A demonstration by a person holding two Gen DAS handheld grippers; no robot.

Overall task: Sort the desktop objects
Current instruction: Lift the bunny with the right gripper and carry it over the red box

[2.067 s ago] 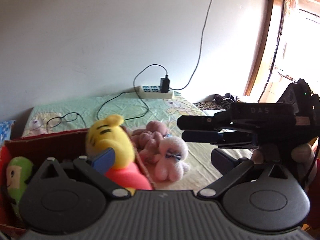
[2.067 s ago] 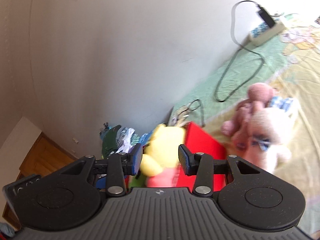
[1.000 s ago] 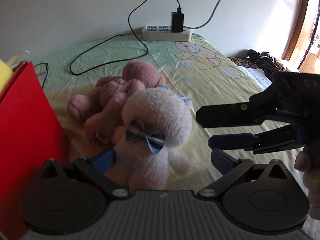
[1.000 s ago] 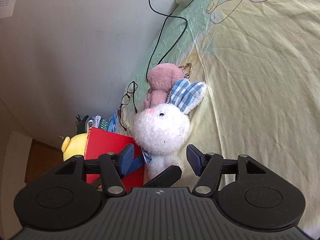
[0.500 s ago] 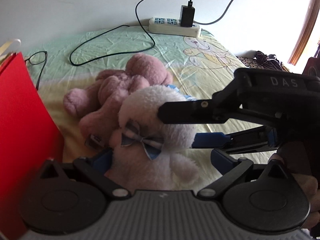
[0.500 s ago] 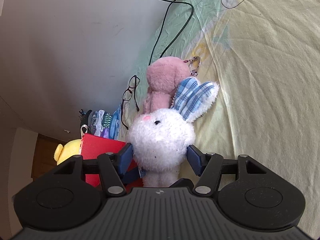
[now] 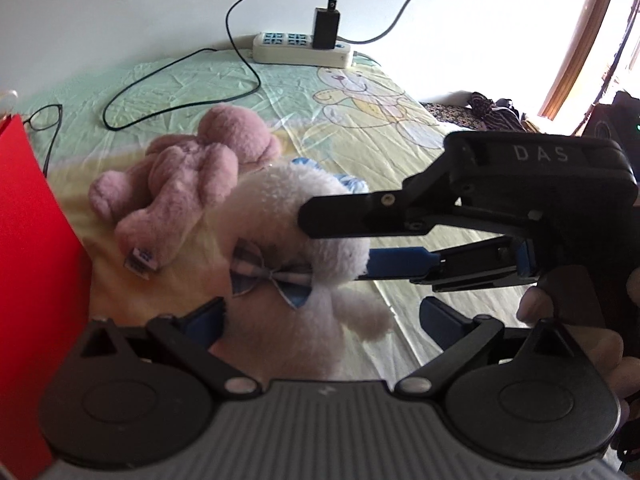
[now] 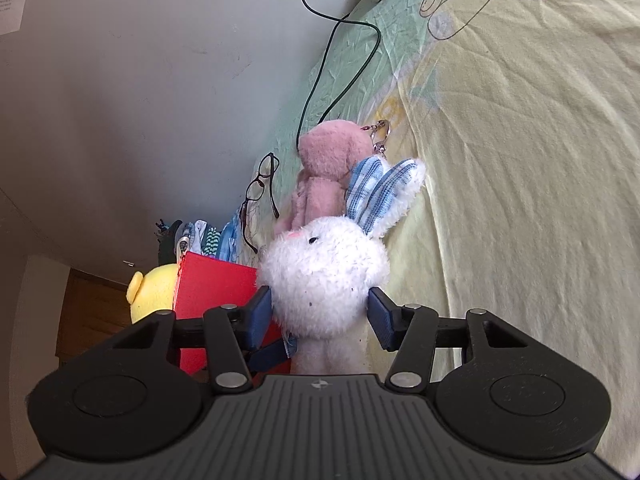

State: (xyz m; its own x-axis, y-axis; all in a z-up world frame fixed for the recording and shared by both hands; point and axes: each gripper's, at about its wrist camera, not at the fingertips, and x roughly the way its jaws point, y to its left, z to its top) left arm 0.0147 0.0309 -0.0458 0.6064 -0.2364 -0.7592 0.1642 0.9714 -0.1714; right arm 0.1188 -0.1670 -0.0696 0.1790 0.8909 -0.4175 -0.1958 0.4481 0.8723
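Left wrist view: the left tool (image 7: 320, 314) stands apart around the white rabbit (image 7: 296, 240) lying on the bed (image 7: 400, 128), steadying it.

Right wrist view: the right tool (image 8: 320, 312) brackets its head, pads apart, seemingly ready to lift toward the red box (image 8: 212, 284).

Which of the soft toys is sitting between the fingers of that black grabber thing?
The white bunny, with blue checked ears and a bow tie. The right gripper brackets its head; the pink plush lies behind it and the yellow plush sits beyond the red box.

White plush rabbit (image 7: 296, 240) mid-bed between right gripper's (image 7: 340, 240) pads; pink plush (image 7: 188, 184) touching behind; red box (image 7: 28, 280) at left edge
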